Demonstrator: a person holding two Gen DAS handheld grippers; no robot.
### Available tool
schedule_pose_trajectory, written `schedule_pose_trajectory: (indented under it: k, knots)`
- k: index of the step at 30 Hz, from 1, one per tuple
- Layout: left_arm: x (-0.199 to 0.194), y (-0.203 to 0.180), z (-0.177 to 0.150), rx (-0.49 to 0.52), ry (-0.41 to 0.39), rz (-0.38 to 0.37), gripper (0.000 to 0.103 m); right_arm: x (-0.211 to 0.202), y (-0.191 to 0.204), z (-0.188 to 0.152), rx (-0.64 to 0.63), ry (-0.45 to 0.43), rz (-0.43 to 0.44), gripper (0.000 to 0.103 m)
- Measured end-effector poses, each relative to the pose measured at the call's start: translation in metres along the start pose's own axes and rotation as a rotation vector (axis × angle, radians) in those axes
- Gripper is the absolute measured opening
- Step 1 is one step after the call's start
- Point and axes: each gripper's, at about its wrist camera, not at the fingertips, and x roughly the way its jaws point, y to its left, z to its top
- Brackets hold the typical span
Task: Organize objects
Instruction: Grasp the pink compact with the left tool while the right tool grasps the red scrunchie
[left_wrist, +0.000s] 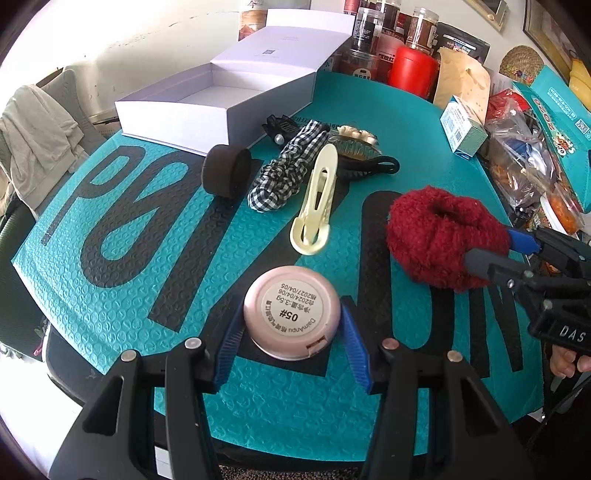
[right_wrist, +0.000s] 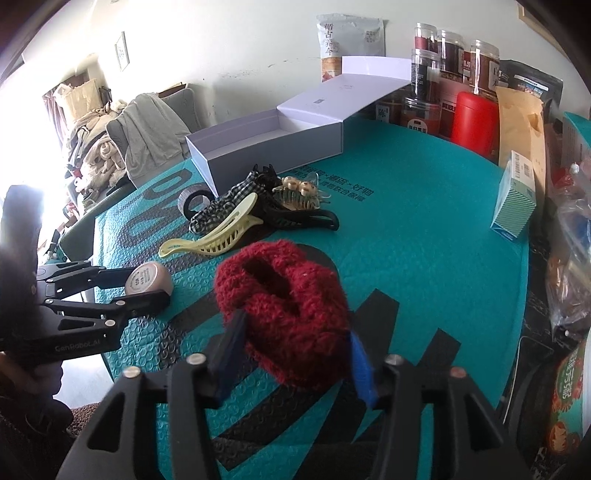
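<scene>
Two items are in hand, the rest of the lot lying loose on the teal bubble mailer (left_wrist: 122, 273).

Item 1: pink round compact (left_wrist: 291, 312), label side up, between the blue pads of the left gripper (left_wrist: 291, 341). The pads sit against its rim at roughly 9 and 3 o'clock, jaws narrowed to its width and gripping it; from the right wrist view it appears lifted just off the mailer. Judged rigid, light, smooth-sided and therefore slippery. Best taken across the full diameter, as here; a hinge or clasp shows at its 5 o'clock edge (avoid pinching there, it may pop open).

Item 2: dark red fuzzy scrunchie (right_wrist: 284, 314), bunched between the pads of the right gripper (right_wrist: 295, 350), which press into the pile on either side. Judged very light, soft, compressible, not fragile; the fluff gives good friction, though a shallow bite could pull free. Take hold through the thick of the ring.

Item 3: white box (left_wrist: 207, 110), lid thrown back, interior bare, at 11 o'clock from the compact and well apart from both grippers. Likely the destination.

Items still lying loose, clustered between the box and the grippers, at 12 o'clock from the compact:
- cream hair clip (left_wrist: 317, 199), stiff plastic, long; grip mid-body.
- checked scrunchie (left_wrist: 288, 166), soft, touching the cream clip.
- dark brown roll (left_wrist: 227, 170), upright on its edge, may roll away.
- black claw clip (left_wrist: 369, 166), toothed, rigid.
- decorated comb clip (left_wrist: 356, 138), likely delicate.
</scene>
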Motion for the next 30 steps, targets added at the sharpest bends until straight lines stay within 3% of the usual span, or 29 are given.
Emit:
schedule_pose_trajectory:
  k: [8, 15, 22, 30]
  knots:
    - [0.008, 0.003, 0.005, -0.015, -0.007, -0.031, 0.049, 0.018, -0.003, 0.005, -0.011, 0.034, -0.008, 0.076]
    - [0.013, 0.002, 0.013, 0.003, -0.001, -0.023, 0.049, 0.03, -0.008, 0.01, -0.011, 0.043, 0.029, 0.077]
    - [0.014, 0.002, 0.015, 0.022, 0.012, -0.029, 0.049, 0.033, -0.004, 0.011, -0.034, 0.051, 0.05, 0.05]
    - [0.009, 0.003, 0.016, 0.026, 0.01, -0.036, 0.049, 0.025, -0.003, 0.014, -0.047, 0.036, 0.051, 0.035]
